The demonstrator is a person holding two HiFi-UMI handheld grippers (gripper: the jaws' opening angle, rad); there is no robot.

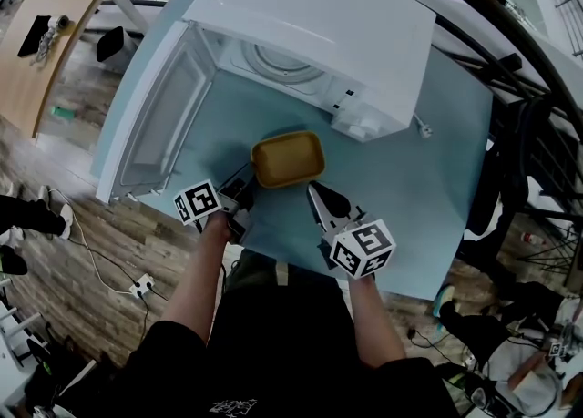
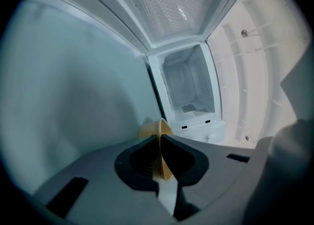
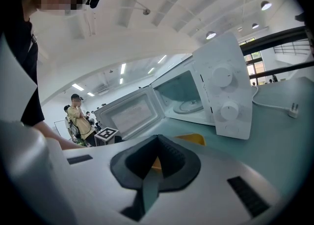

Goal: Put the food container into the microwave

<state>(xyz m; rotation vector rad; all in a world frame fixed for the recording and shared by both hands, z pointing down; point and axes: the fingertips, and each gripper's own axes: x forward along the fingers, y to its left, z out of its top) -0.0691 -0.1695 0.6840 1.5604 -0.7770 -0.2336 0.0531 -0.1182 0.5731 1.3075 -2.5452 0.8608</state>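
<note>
Blue table [image 1: 428, 179]; microwave [image 1: 319, 25], plug [image 1: 424, 130] atop

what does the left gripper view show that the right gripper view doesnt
Left gripper view only: the left gripper clamped on the food container's rim, facing straight into the microwave cavity. Right gripper view only: the right gripper shut, the microwave's two dials, a plug on the table, bystanders behind. Both: the yellow container, the open microwave, the teal table.
</note>
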